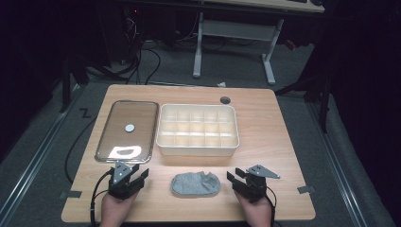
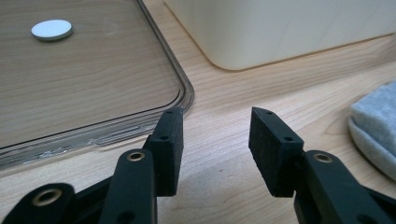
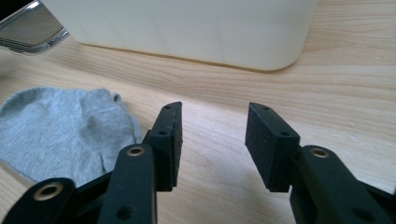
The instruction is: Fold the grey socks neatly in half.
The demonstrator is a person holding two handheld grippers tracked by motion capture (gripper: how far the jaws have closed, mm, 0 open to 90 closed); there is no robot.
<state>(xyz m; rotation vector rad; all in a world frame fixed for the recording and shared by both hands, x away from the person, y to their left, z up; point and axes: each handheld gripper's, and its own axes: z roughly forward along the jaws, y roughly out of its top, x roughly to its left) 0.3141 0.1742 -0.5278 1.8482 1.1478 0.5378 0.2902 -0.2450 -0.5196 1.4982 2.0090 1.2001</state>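
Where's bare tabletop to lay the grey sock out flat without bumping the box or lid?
Widest bare patch: right of the divided box, out to the table edge. A narrower strip runs between the box front and the grey sock. The left is crowded: the clear lid sits beside the box, with the left gripper at its near edge.

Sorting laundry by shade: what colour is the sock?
Light grey sock, clearest in the right gripper view.

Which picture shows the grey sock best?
The high view: the whole grey sock lies on the table between both grippers. The right gripper view shows most of it, close up, at its left; the left gripper view catches just an edge at the right.
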